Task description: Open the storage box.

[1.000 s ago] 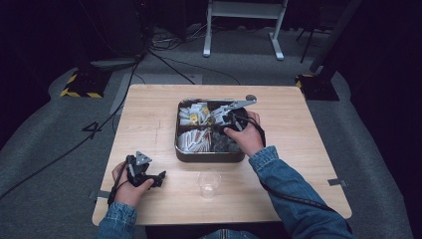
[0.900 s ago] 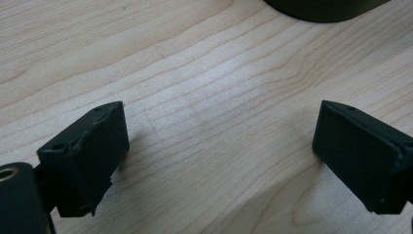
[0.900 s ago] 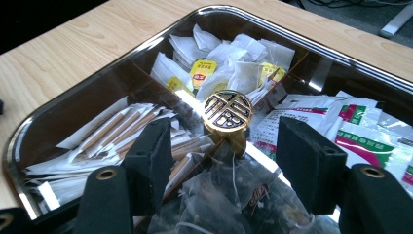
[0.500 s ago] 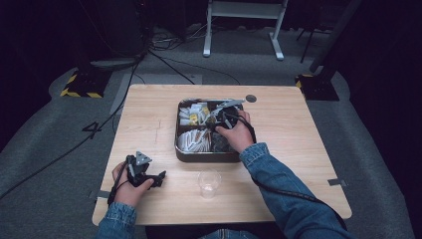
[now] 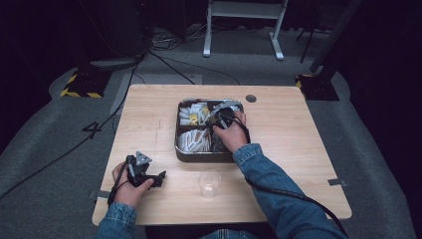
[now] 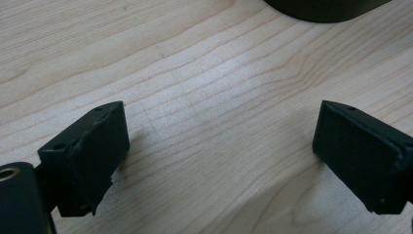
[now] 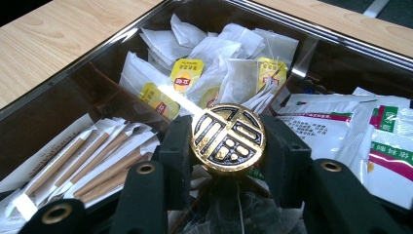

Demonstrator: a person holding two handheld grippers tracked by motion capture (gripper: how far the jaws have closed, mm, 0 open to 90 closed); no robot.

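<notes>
Right gripper (image 7: 228, 146) is closing in on the round gold knob (image 7: 228, 138) at the middle of the divided tin (image 5: 180, 149); its jaws have just been closing and both pads are now pressing the knob's sides. Tea bags (image 7: 214, 73) are lying beyond the knob, paper sticks (image 7: 92, 161) to its left. Left gripper (image 6: 219, 146) is resting wide open on bare counter (image 6: 204, 63), idle. Grasp looks made; lifting is not yet showing. A clear cup (image 5: 208, 183) is standing between the two grippers.

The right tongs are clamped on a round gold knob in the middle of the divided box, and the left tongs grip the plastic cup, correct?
Not quite. The left tongs stand open over bare table in the left gripper view; the plastic cup stands untouched. The right tongs do clamp the gold knob.
</notes>
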